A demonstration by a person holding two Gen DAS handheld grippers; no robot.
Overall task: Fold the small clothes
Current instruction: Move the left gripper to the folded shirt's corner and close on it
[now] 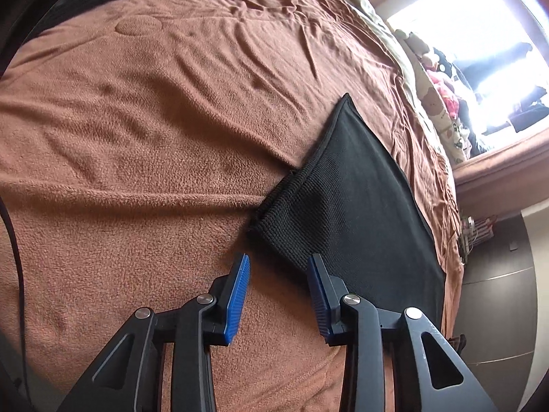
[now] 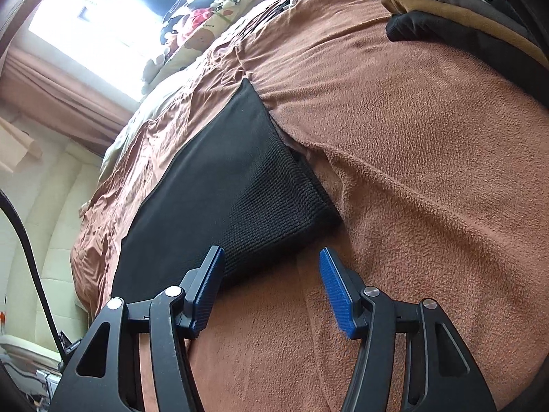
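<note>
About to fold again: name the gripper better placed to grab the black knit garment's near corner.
Probably left: the left gripper is open at the black knit garment corner; the right gripper straddles its edge.

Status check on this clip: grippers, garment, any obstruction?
Left gripper open, empty. Right gripper open, empty. Black garment lying on brown blanket, ungripped. Nothing in the way.

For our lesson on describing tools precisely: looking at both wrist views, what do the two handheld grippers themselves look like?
Both match. The left gripper and right gripper each have two black linkage arms with triangular cut-outs and round silver pivot pins. Each finger ends in a flat, ribbed blue pad on a black backing. A dark cable curves along the left edge of the right wrist view. No hands or sleeves show.
</note>
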